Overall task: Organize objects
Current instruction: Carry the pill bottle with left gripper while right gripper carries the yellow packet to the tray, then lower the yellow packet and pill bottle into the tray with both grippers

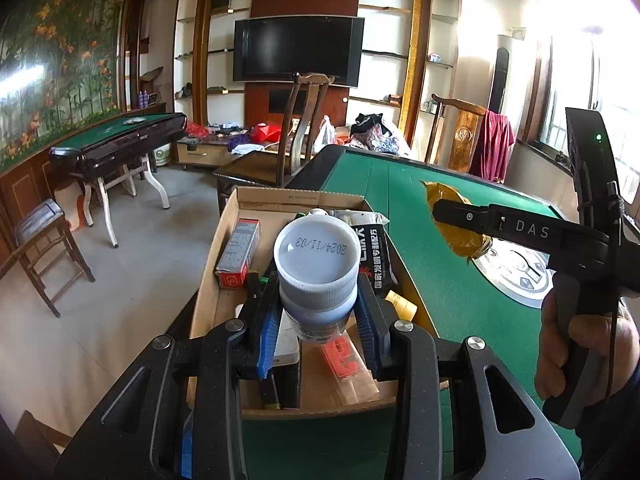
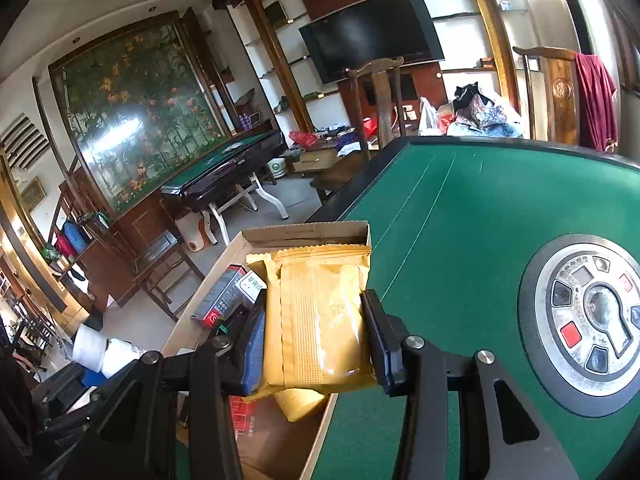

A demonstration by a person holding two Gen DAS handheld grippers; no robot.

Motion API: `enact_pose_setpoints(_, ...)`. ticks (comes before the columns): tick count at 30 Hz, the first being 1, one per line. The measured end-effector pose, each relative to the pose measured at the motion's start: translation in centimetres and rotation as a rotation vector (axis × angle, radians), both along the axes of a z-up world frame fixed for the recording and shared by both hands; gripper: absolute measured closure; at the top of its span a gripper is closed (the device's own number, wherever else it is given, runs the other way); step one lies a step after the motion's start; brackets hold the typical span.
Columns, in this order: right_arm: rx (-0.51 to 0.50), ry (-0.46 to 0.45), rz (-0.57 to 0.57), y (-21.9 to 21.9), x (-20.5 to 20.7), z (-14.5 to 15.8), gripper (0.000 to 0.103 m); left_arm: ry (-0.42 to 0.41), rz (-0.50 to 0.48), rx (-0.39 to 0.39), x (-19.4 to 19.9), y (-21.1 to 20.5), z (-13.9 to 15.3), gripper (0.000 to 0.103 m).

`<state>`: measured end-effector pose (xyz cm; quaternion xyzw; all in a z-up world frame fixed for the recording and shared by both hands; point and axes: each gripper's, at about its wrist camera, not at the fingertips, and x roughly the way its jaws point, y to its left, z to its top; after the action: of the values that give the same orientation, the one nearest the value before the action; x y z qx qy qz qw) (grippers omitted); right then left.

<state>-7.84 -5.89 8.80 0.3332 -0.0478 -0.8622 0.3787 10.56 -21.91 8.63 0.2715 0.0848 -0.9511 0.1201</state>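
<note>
My left gripper (image 1: 317, 300) is shut on a small bottle with a grey ribbed cap (image 1: 316, 256), held above an open cardboard box (image 1: 224, 240). The box sits at the left edge of the green table (image 1: 440, 300). In it lie a red and grey carton (image 1: 238, 254), a black packet (image 1: 372, 252) and an orange packet (image 1: 340, 354). My right gripper (image 2: 316, 320) is shut on a gold foil pouch (image 2: 320, 280), which hangs over the right side of the box (image 2: 304, 232). In the left wrist view that gripper (image 1: 452, 220) hovers with the pouch (image 1: 448, 196) above the felt, a hand (image 1: 580, 344) on its handle.
A round control panel (image 2: 592, 324) is set in the middle of the table. Wooden chairs (image 1: 304, 128) stand at the table's far edge, one draped with a red cloth (image 1: 494, 144). A second green-topped table (image 1: 120, 136) stands to the left across the tiled floor.
</note>
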Motion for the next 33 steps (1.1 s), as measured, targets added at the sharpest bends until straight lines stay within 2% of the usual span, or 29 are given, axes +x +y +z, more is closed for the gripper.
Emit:
enact_pose_setpoints(13,0.031,0.024,0.058,-2.6,-0.5,0.2,0.059,-0.077,-0.003,0.077,-1.7,-1.5,-2.7,0.069)
enact_pose_setpoints(25,0.103,0.018,0.149,-8.5,-1.6,-0.3,0.059,-0.070,-0.002,0.091,-2.2,-1.6,-2.4,0.069)
enact_pose_setpoints(33,0.163,0.025,0.162,-12.8,-3.1,-1.3,0.059,-0.066,0.002,0.087,-2.5,-1.8,-2.4,0.069)
